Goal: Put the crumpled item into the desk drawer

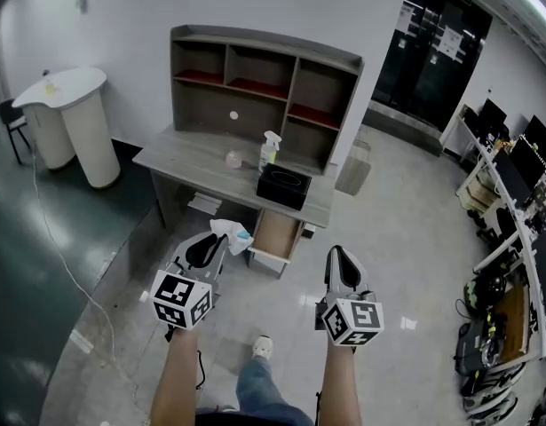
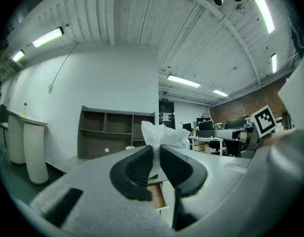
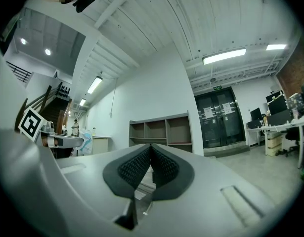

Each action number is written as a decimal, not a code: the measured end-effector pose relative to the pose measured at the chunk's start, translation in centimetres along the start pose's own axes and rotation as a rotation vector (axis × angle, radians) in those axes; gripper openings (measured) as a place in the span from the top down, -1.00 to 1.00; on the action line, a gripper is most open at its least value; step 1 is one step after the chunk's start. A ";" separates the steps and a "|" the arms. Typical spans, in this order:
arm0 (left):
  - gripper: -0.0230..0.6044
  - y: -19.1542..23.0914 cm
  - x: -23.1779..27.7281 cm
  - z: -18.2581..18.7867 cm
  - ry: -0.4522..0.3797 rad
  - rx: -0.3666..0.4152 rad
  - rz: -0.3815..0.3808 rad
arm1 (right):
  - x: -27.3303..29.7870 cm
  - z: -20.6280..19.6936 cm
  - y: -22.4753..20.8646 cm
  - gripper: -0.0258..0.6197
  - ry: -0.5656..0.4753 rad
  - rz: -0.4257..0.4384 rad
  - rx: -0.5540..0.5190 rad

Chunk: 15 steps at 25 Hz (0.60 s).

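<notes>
A crumpled white item (image 1: 234,234) with a bit of blue on it is pinched in my left gripper (image 1: 221,241), held in the air in front of the desk. In the left gripper view the item (image 2: 164,135) sticks up from between the nearly closed jaws of that gripper (image 2: 155,154). The desk drawer (image 1: 275,235) stands pulled open just beyond it, under the grey desk (image 1: 188,164); the same drawer (image 2: 157,195) shows below the jaws. My right gripper (image 1: 337,255) hangs to the right of the drawer, and its pads (image 3: 151,152) meet with nothing between them.
The desk carries a hutch of shelves (image 1: 259,82), a spray bottle (image 1: 269,149), a black box (image 1: 284,185) and a small white object (image 1: 233,159). A white round counter (image 1: 73,118) stands at the left, and workstations (image 1: 512,193) line the right. The person's foot (image 1: 263,348) is below.
</notes>
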<state>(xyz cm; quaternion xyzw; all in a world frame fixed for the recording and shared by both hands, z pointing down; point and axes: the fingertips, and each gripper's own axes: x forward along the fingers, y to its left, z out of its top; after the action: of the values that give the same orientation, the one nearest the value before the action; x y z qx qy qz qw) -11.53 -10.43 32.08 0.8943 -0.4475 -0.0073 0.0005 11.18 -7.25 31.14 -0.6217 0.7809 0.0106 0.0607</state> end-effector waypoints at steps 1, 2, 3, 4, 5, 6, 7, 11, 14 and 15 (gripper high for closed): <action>0.78 0.5 1.2 -0.1 0.001 -0.001 0.006 | 1.2 -0.1 -0.8 0.88 -0.001 0.003 -0.001; 0.78 0.9 2.5 -0.3 0.003 0.000 0.010 | 2.5 -0.2 -1.7 0.88 -0.003 0.004 -0.001; 0.78 1.4 3.8 -0.6 0.007 0.001 0.013 | 3.8 -0.3 -2.6 0.88 -0.005 0.003 0.001; 0.78 1.9 5.2 -0.8 0.012 0.002 0.016 | 5.1 -0.4 -3.6 0.88 -0.007 0.002 0.007; 0.78 2.4 6.6 -0.9 0.017 0.001 0.020 | 6.5 -0.6 -4.5 0.88 -0.008 0.003 0.015; 0.78 2.9 8.0 -1.1 0.022 -0.001 0.024 | 7.9 -0.7 -5.3 0.88 -0.006 0.005 0.020; 0.78 3.4 9.4 -1.1 0.027 -0.001 0.027 | 9.3 -0.8 -6.1 0.88 -0.003 0.010 0.022; 0.78 5.8 15.2 -1.2 0.037 -0.003 0.050 | 15.5 -0.8 -9.2 0.88 0.005 0.033 0.015; 0.78 7.8 19.3 -1.6 0.032 -0.011 0.072 | 20.0 -1.1 -11.0 0.88 0.012 0.058 0.008; 0.78 8.2 20.3 -1.9 0.030 -0.010 0.078 | 21.2 -1.3 -11.5 0.88 0.014 0.066 0.007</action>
<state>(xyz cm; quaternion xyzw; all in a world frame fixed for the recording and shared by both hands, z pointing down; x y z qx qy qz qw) -5.84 -31.63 33.79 0.8761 -0.4820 0.0040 0.0121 17.61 -30.58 30.80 -0.5954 0.8013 0.0054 0.0572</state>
